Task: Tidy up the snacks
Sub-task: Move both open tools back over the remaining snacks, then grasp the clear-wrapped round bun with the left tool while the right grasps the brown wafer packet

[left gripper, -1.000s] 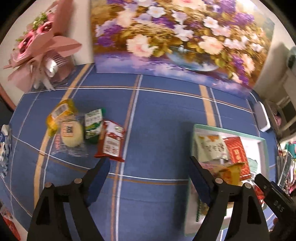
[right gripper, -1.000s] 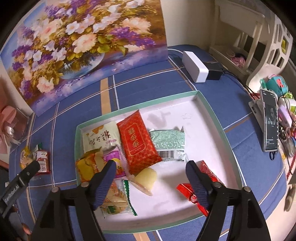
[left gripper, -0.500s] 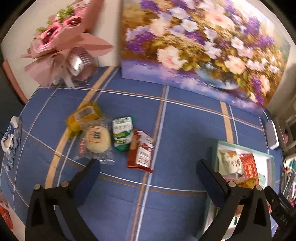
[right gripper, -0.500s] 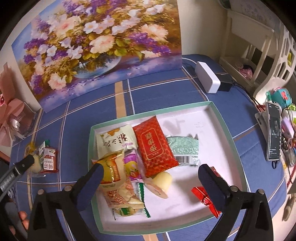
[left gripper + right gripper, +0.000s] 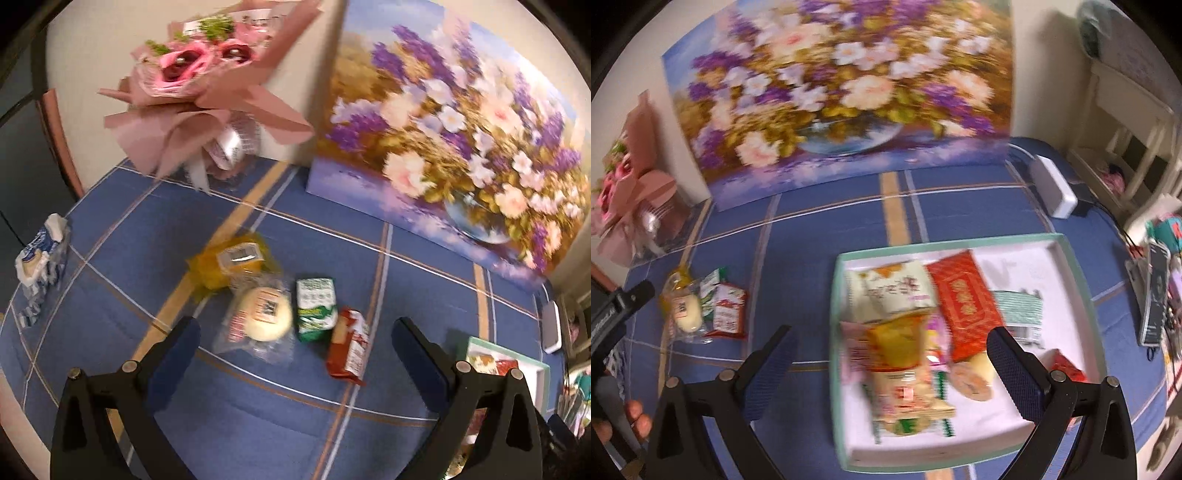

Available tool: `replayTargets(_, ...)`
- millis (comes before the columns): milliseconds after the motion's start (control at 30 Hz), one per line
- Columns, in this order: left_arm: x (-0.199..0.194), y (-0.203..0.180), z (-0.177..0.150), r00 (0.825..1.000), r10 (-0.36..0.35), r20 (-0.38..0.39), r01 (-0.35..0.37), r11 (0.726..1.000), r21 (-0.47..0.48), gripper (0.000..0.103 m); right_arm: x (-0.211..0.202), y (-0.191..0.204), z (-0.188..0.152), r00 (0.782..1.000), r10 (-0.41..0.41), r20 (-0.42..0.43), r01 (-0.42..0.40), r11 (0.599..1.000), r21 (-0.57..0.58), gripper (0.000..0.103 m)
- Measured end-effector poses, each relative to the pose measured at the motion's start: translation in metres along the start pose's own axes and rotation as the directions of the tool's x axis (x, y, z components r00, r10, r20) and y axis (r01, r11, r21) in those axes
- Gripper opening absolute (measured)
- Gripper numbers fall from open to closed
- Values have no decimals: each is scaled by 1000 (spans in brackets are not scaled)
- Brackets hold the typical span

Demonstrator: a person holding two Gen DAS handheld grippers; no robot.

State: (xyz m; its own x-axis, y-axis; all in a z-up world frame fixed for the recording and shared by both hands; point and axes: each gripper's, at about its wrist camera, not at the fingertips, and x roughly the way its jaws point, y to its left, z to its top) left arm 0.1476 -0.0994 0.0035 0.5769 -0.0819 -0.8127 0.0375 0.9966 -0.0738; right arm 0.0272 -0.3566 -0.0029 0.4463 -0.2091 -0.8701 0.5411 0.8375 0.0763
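On the blue cloth lie a yellow packet [image 5: 232,263], a round bun in clear wrap [image 5: 263,314], a green packet [image 5: 316,308] and a red packet [image 5: 349,349]. My left gripper [image 5: 293,354] is open and empty, just in front of the bun and the green packet. The same group of loose snacks shows at the left of the right wrist view [image 5: 701,306]. A white tray with a green rim [image 5: 836,317] holds several snack packets, among them a red one [image 5: 964,306]. My right gripper [image 5: 894,369] is open and empty above the tray's left half.
A flower painting [image 5: 454,147] and a pink bouquet [image 5: 207,88] stand at the back. A blue-white tissue pack [image 5: 40,258] lies far left. A white power strip [image 5: 1052,184], a phone [image 5: 1154,295] and clutter lie to the right of the tray.
My left gripper has swung left, from beside the tray toward the loose snacks, which now lie between its fingers' line. My right gripper has drifted left and back over the tray.
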Motion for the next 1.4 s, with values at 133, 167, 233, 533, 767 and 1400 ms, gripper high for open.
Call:
replayTargets(133, 0, 20, 7, 1000, 4, -5, -4, 999, -49, 103, 2, 27, 1, 998, 67, -1, -67, 997, -29, 103)
replayTargets(167, 1, 26, 8, 1000, 3, -9, -3, 998, -63, 103, 2, 34, 1, 997, 81, -1, -81, 996, -39, 103)
replayTargets(233, 2, 37, 10, 1000, -3, -13, 2, 996, -89, 103, 4, 49, 0, 995, 97, -3, -97, 993, -65, 103)
replayTargets(533, 11, 80, 18, 999, 30, -38, -35, 988, -151, 103, 22, 95, -1, 986, 166, -35, -169, 976, -138, 103)
replayTargets(767, 28, 92, 23, 998, -18, -63, 6, 982, -191, 103, 44, 118, 0, 967, 239, -94, -250, 959, -136, 103)
replayTargets(1400, 107, 60, 16, 975, -122, -184, 95, 984, -150, 88, 121, 153, 3, 943, 262, -204, -288, 951, -108, 102)
